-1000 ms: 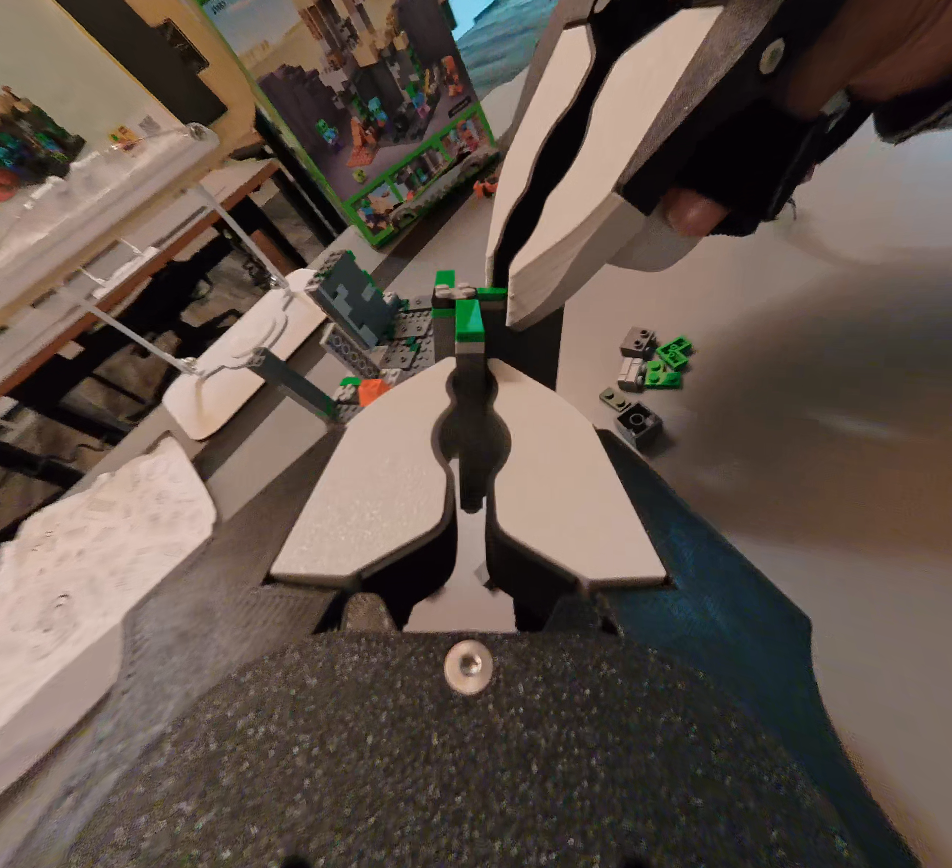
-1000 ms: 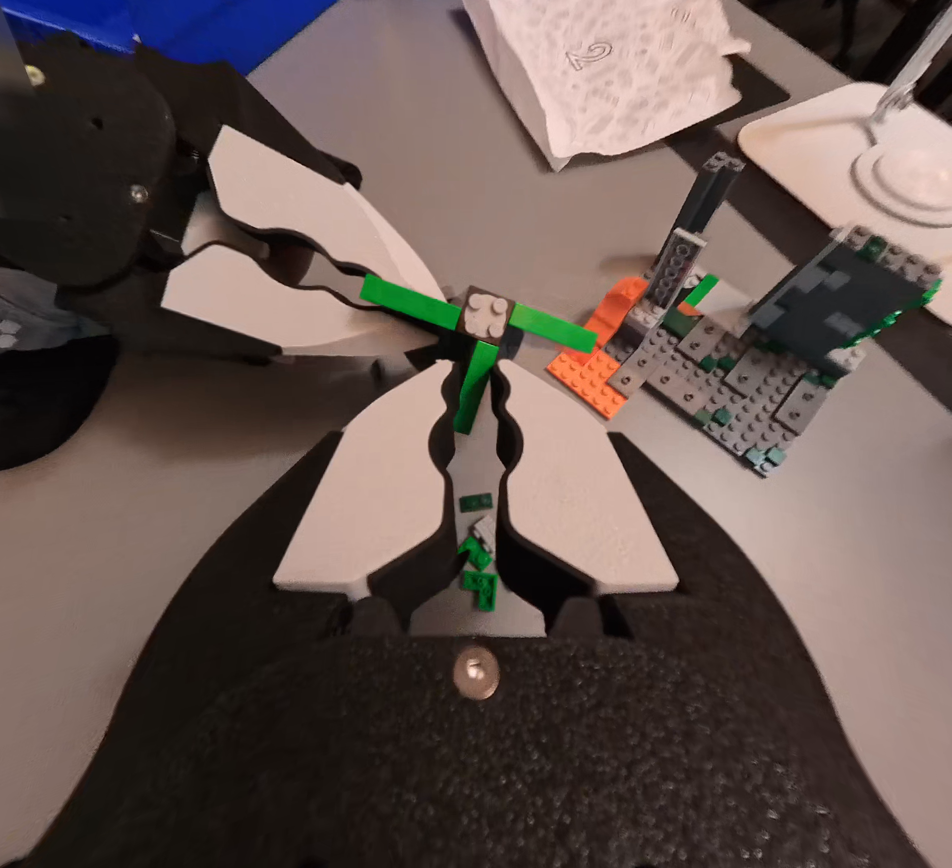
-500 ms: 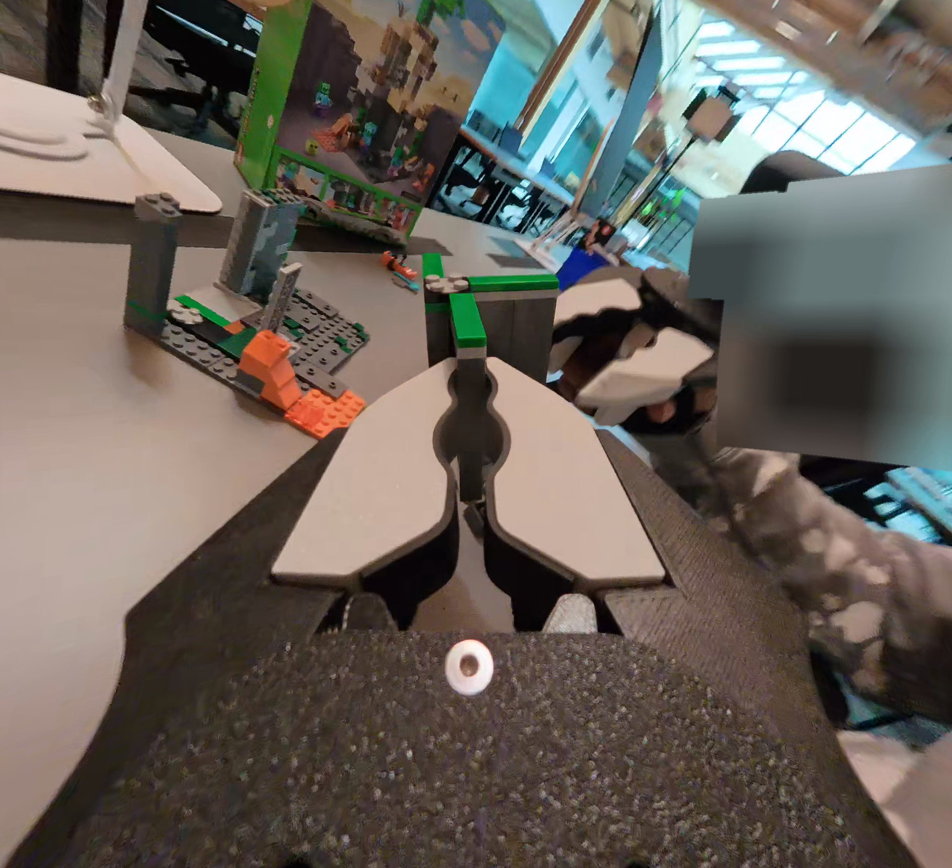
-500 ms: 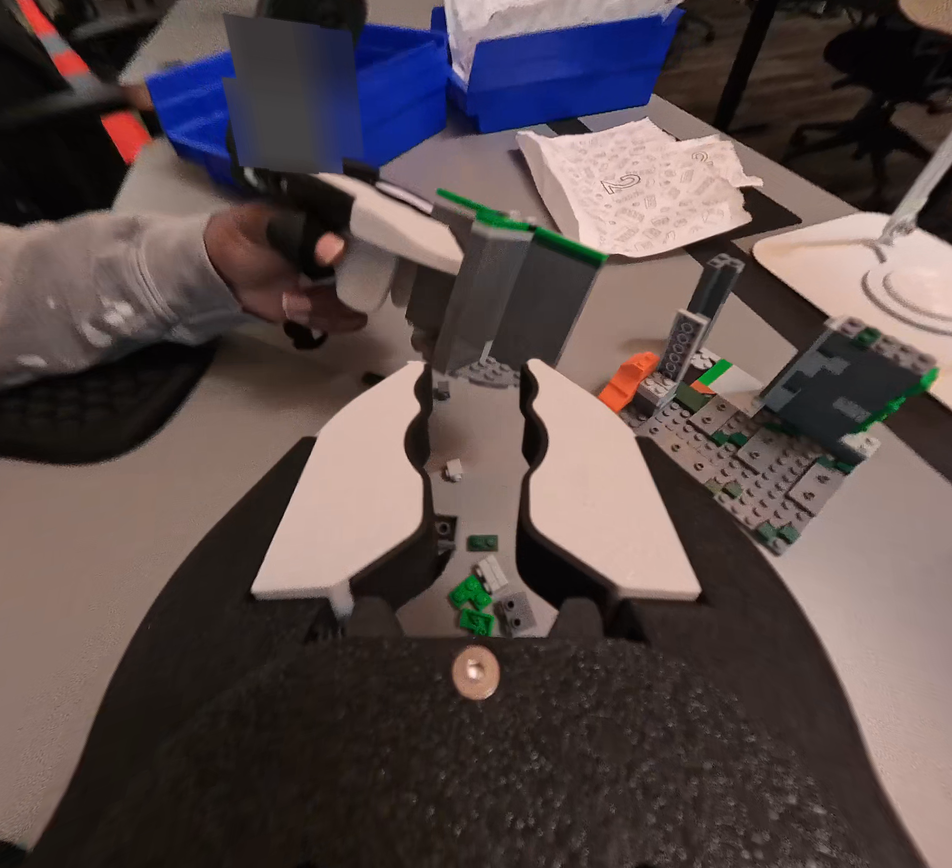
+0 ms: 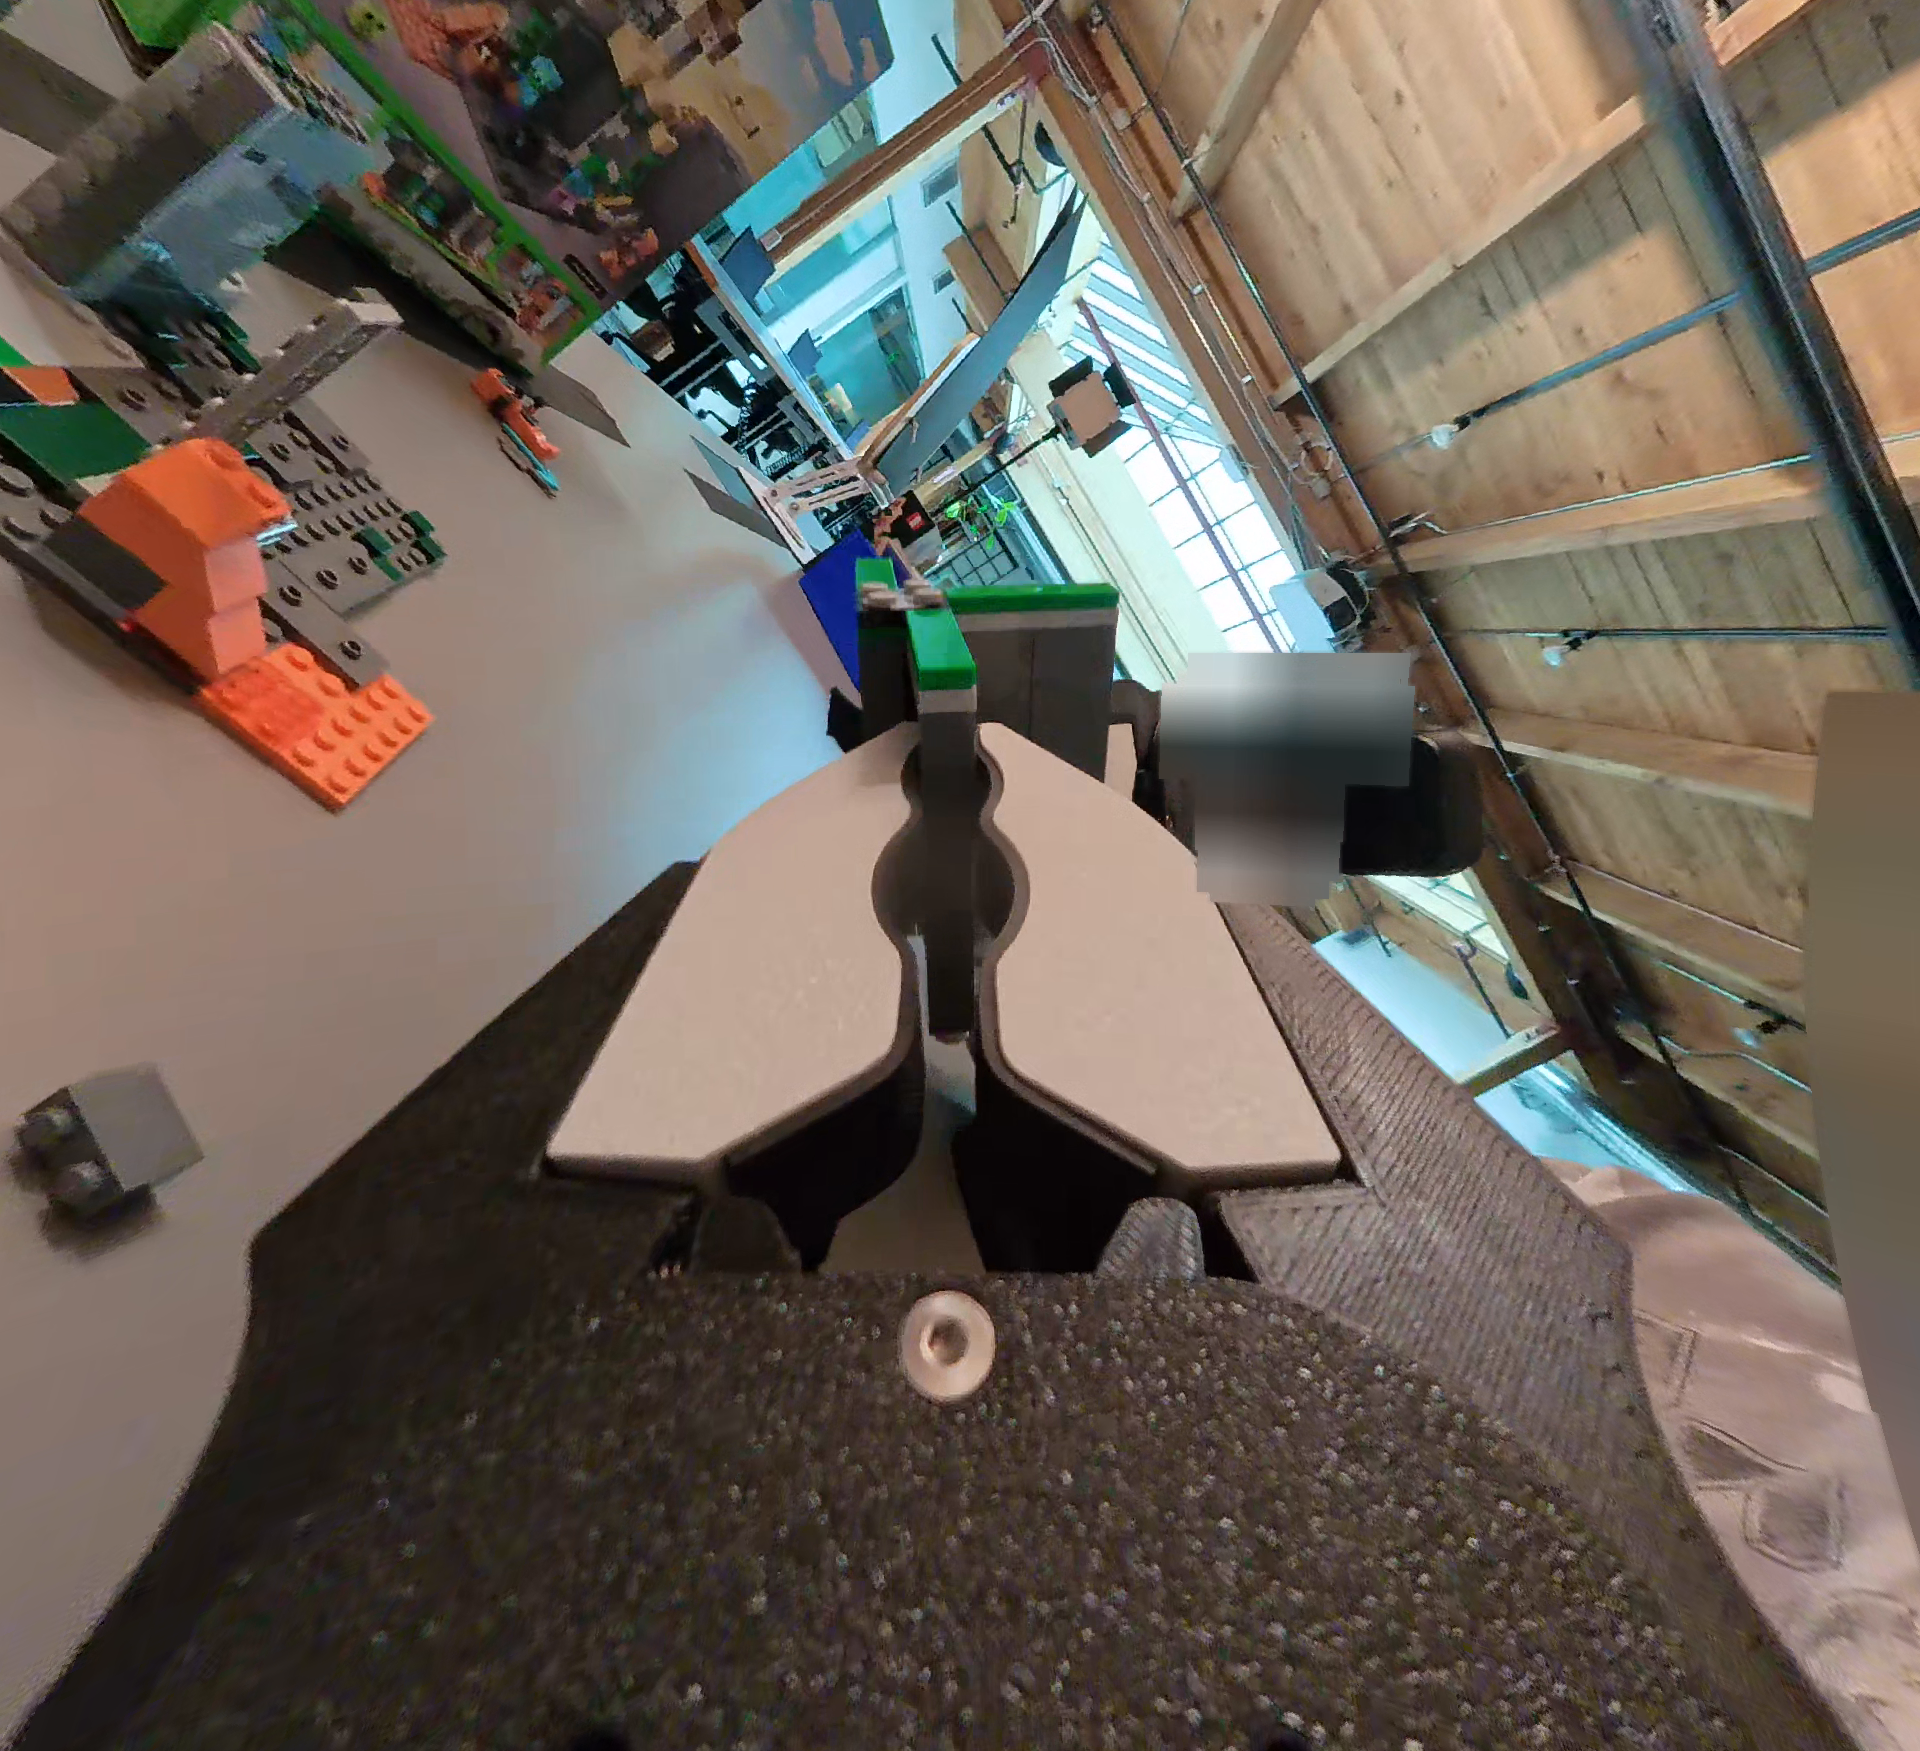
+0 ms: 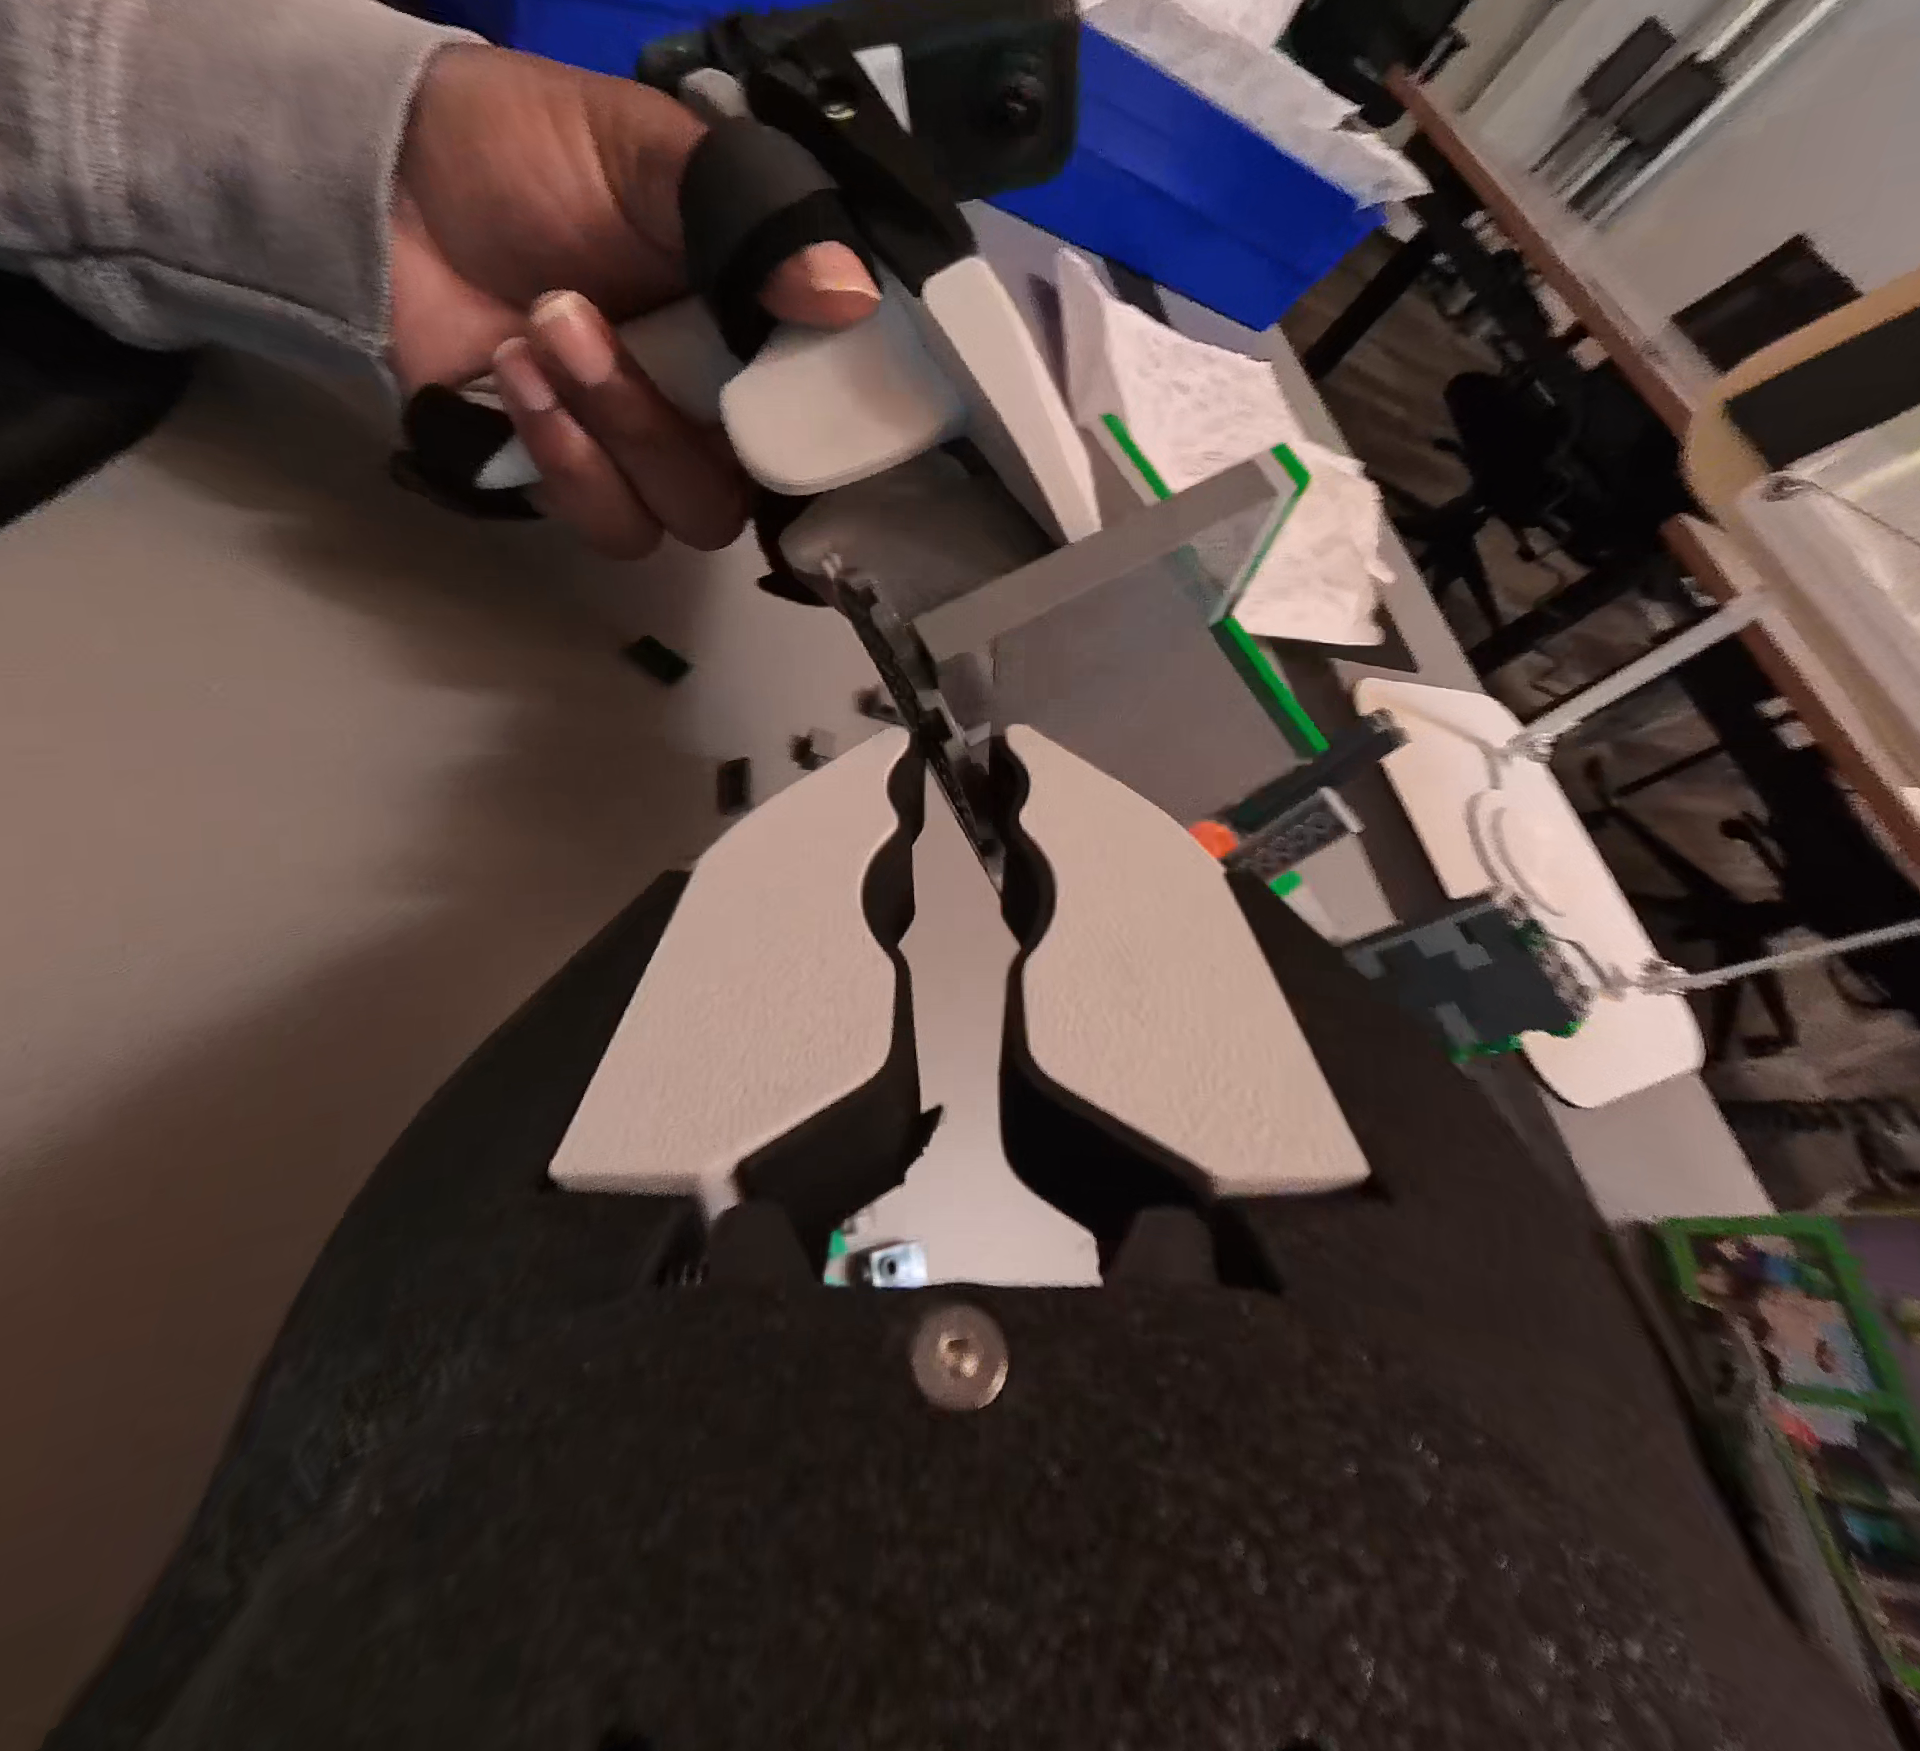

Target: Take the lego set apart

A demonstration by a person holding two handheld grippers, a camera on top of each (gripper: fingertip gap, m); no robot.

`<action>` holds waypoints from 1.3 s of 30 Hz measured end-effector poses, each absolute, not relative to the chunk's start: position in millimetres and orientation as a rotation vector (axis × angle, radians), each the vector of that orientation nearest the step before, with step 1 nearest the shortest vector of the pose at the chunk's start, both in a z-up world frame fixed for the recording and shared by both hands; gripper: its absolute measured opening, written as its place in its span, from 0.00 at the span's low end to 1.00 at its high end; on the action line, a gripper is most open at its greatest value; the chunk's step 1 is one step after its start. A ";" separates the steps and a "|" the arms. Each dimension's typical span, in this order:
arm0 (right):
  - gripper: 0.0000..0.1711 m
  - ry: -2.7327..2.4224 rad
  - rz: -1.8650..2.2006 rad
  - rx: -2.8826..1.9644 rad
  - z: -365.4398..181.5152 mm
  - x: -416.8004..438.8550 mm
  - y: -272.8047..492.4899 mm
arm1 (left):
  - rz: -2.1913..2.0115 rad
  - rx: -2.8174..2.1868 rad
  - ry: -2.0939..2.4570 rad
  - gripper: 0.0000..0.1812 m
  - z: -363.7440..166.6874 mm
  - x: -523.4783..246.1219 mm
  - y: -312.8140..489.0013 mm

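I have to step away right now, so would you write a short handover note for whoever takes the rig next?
Left gripper: shut on the grey wall section with green top strips, held in the air off the table.
Right gripper: fingers closed around the dark studded plate at that section's base; a firm pinch is likely, not certain.
On the table: the rest of the build, grey baseplate with orange pieces, plus a loose grey brick and small loose parts.
Done: some pieces are off.
Left: pull the plate from the walls, then strip the baseplate build.
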State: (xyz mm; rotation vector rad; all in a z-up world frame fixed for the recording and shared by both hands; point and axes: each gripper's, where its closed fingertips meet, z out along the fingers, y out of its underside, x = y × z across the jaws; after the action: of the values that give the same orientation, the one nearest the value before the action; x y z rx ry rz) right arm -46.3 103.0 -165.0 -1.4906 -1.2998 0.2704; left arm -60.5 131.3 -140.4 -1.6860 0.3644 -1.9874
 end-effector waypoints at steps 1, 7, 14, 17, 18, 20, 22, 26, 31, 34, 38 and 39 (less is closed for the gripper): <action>0.06 -1.317 0.293 -1.503 -167.5 -47.0 100.6 | -1.973 -1.696 0.370 0.02 -141.9 -59.6 131.3; 0.03 -1.436 0.333 -1.580 -183.8 -40.0 90.2 | -1.838 -1.804 0.454 0.06 -160.4 -55.2 131.3; 0.02 -1.426 0.596 -1.678 -187.8 -36.2 75.9 | -1.675 -1.844 0.565 0.08 -166.5 -62.9 135.1; 0.02 -1.361 0.776 -1.763 -189.6 -29.6 74.3 | -1.560 -1.824 0.651 0.09 -166.4 -67.7 137.0; 0.02 -1.338 0.847 -1.781 -189.4 -27.3 73.0 | -1.521 -1.805 0.694 0.11 -165.0 -68.7 136.0; 0.02 -1.273 0.984 -1.803 -186.7 -22.3 72.6 | -1.424 -1.745 0.793 0.12 -160.8 -69.5 133.0; 0.02 -1.197 1.104 -1.807 -182.4 -15.9 74.5 | -1.274 -1.661 0.929 0.14 -157.5 -68.5 127.3; 0.03 -1.093 1.332 -1.806 -176.7 -1.8 72.2 | -0.882 -1.486 1.179 0.19 -159.9 -59.9 115.2; 0.02 -1.096 1.544 -1.799 -178.4 4.6 58.1 | -0.587 -1.330 1.413 0.26 -175.2 -37.8 93.1; 0.02 -1.121 1.632 -1.788 -175.5 4.3 52.3 | -0.481 -1.244 1.503 0.24 -182.6 -30.2 83.9; 0.03 -1.162 1.721 -1.831 -181.9 0.6 44.7 | -0.403 -1.131 1.551 0.13 -183.0 -23.7 74.6; 0.02 -1.163 1.734 -1.838 -183.6 -0.3 44.6 | -0.375 -1.108 1.572 0.09 -185.8 -23.1 72.9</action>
State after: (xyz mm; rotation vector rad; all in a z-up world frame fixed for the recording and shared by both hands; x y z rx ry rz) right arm -0.3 44.6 -183.6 -1.8376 -1.1631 1.7337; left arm -23.1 72.9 -185.8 -1.1081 1.5723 -0.3746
